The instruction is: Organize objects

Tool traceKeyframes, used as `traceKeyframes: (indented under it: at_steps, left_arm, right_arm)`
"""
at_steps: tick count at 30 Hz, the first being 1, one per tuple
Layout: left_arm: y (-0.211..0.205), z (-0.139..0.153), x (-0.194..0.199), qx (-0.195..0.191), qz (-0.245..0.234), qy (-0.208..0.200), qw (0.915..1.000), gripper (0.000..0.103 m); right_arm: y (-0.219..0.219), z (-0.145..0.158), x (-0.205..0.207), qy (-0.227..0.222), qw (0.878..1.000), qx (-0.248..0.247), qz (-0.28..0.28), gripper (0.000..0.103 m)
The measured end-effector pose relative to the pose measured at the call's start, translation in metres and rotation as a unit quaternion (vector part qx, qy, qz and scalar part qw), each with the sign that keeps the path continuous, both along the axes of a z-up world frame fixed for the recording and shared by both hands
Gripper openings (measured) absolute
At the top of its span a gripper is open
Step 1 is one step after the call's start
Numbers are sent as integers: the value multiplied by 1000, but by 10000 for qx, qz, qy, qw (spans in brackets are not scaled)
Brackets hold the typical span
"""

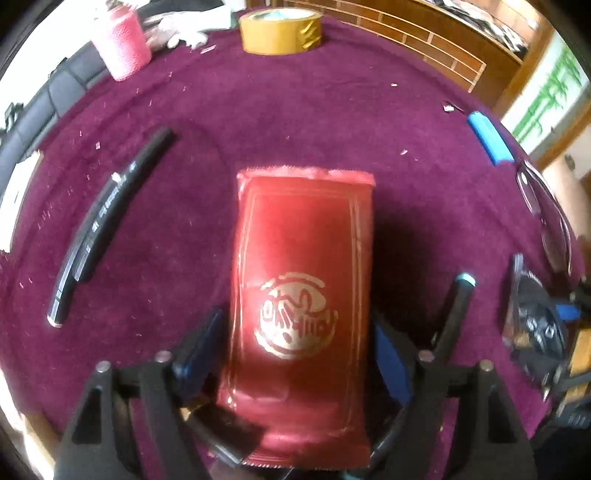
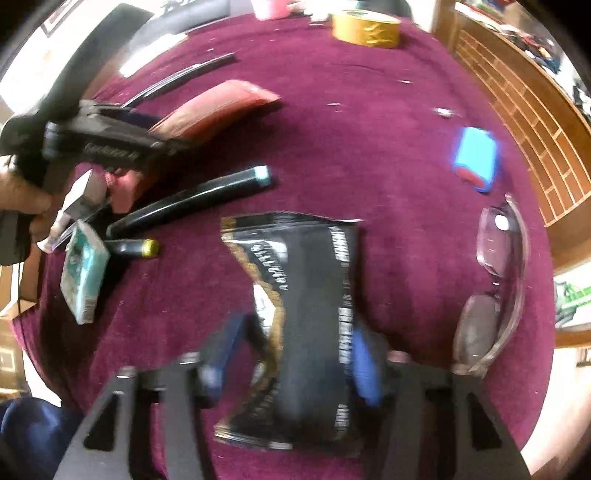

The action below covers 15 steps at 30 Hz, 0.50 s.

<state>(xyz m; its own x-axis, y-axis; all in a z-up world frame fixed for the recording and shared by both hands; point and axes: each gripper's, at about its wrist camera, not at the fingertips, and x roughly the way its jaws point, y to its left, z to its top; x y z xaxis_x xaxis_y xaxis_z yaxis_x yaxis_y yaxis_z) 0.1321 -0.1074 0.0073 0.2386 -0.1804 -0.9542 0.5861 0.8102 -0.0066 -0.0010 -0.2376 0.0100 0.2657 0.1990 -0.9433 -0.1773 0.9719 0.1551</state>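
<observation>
My left gripper [image 1: 295,343] is shut on a red foil packet [image 1: 301,280] with a gold emblem, held over the purple cloth. In the right wrist view the same red packet [image 2: 218,107] sticks out of the left gripper [image 2: 162,142] at the upper left. My right gripper [image 2: 291,354] is shut on a black and gold packet [image 2: 303,317], its blue pads pressed against both sides. The black packet also shows at the right edge of the left wrist view [image 1: 535,325].
On the purple cloth [image 1: 258,122] lie a black remote [image 1: 107,218], a tape roll [image 1: 280,31], a pink cup [image 1: 122,44], a blue cylinder [image 2: 474,158], clear glasses [image 2: 495,280], a black marker [image 2: 188,201], a teal box [image 2: 83,273] and a small battery [image 2: 136,247].
</observation>
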Motion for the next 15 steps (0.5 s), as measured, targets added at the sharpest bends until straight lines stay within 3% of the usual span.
traceKeyframes:
  at_steps: [2, 4, 8, 11, 15]
  left_arm:
    - [-2, -2, -3, 42, 30, -70, 10000, 79]
    - [-1, -1, -7, -22, 110, -160, 9998, 62]
    - [2, 4, -15, -212, 346, -254, 9989, 45]
    - [11, 4, -21, -703, 599, -96, 9957, 44]
    - [18, 9, -28, -909, 686, -151, 9934, 43]
  right_arm:
    - [8, -2, 0, 4, 9999, -91, 88, 90]
    - [7, -1, 0, -48, 9999, -93, -64, 86]
    - [-13, 4, 1, -49, 9990, -51, -452, 37]
    - [-25, 6, 0, -28, 9974, 236, -677, 33]
    - [-29, 19, -4, -291, 9964, 343, -725, 33]
